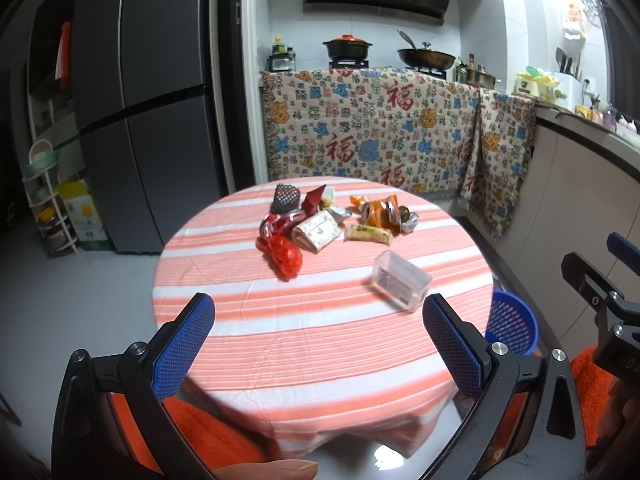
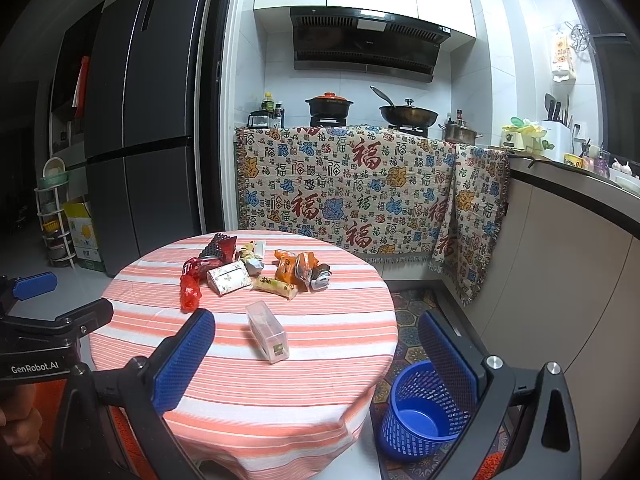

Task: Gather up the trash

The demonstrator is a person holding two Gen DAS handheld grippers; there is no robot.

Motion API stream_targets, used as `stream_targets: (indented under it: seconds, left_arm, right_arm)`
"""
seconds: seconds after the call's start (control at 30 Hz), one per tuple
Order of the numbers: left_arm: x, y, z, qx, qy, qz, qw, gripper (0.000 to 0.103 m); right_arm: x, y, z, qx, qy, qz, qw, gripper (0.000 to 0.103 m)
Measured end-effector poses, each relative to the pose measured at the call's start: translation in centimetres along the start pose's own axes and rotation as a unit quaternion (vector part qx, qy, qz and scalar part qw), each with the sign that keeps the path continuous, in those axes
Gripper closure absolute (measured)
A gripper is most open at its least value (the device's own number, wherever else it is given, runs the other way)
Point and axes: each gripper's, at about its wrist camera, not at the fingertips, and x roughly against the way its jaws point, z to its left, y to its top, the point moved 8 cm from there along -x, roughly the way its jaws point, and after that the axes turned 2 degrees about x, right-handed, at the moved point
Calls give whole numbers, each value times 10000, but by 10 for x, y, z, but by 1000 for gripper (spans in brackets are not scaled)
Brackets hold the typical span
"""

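Nothing is collected yet: both the left claw and right claw gape empty. Next, reach toward twelve o'clock for the plastic box, then the blue bin.

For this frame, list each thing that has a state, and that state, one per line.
left gripper: jaws open, empty
right gripper: jaws open, empty
blue basket: upright on the floor, empty
clear plastic box: lying on its side, apart from the pile
red plastic bag: crumpled
orange snack wrapper: torn open, crumpled
clay pot: lidded
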Motion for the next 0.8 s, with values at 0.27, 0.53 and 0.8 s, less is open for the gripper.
stream_targets:
  seconds: [0.27, 0.53, 0.8]
  left_arm:
    - [0, 0, 0, 3, 6, -2, 10000, 0]
    - [0, 0, 0, 0, 3, 5, 10000, 0]
    - [0, 0, 0, 7, 14, 5, 10000, 0]
  right_arm:
    - [0, 0, 0, -1, -1, -7, 10000, 0]
    - [0, 0, 0, -1, 3, 2, 10000, 0]
    - [-2, -4, -2, -6, 6, 15, 10000, 0]
